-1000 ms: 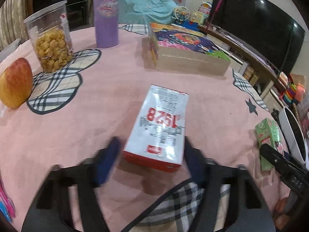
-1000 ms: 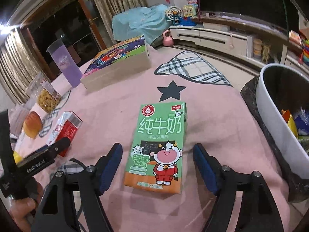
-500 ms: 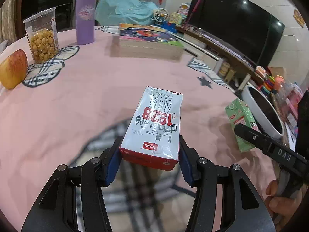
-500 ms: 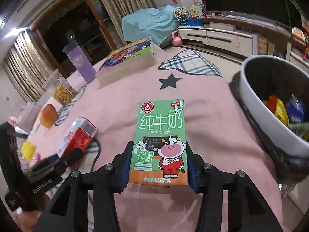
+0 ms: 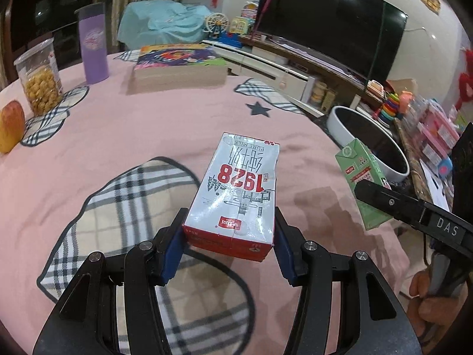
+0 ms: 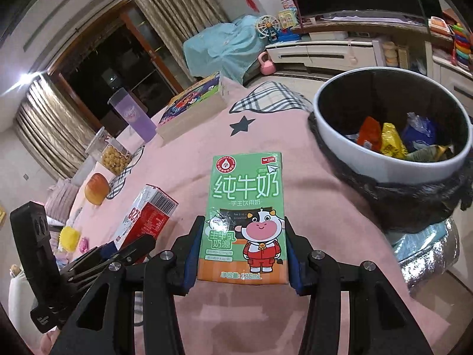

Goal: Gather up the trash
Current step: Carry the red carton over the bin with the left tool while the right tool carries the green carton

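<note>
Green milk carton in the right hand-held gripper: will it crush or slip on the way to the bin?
The green milk carton probably stays stiff: its faces look flat under the right hand-held gripper. Its glossy skin could slide. The bin is near.

Both wrist views look steeply down, sharing the pink table (image 5: 147, 136).

two milk cartons (image 5: 236, 192), one bin (image 6: 393, 165), one apple (image 5: 10, 125)
</note>
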The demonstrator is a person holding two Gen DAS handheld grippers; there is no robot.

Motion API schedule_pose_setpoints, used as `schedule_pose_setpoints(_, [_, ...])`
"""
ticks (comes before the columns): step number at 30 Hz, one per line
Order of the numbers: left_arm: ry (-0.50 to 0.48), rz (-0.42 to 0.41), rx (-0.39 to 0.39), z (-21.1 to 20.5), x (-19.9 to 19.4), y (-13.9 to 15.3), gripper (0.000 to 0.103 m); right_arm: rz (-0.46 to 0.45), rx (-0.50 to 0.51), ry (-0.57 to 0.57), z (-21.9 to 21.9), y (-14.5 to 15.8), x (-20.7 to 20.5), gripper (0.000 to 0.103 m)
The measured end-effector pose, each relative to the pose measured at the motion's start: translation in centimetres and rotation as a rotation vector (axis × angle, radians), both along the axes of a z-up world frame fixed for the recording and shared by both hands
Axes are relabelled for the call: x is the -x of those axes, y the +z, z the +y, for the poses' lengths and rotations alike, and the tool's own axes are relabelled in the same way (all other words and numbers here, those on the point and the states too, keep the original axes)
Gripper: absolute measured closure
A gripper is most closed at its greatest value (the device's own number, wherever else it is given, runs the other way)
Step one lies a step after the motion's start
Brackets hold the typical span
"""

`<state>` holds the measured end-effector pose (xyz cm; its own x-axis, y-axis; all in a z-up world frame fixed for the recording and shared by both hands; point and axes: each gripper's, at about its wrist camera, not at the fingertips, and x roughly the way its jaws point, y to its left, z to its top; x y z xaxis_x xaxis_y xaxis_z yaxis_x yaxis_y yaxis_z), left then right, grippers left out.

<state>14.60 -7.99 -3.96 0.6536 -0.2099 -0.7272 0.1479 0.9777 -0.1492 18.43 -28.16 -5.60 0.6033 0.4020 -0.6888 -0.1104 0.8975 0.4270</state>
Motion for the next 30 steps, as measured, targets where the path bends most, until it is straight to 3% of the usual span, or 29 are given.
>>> schedule_pose_setpoints(30, [-0.173,-0.053,-0.014,-7.8,-0.2,2.9,0.050,-0.045,-0.059,-0.122,-7.2,2.0,1.6,0.054])
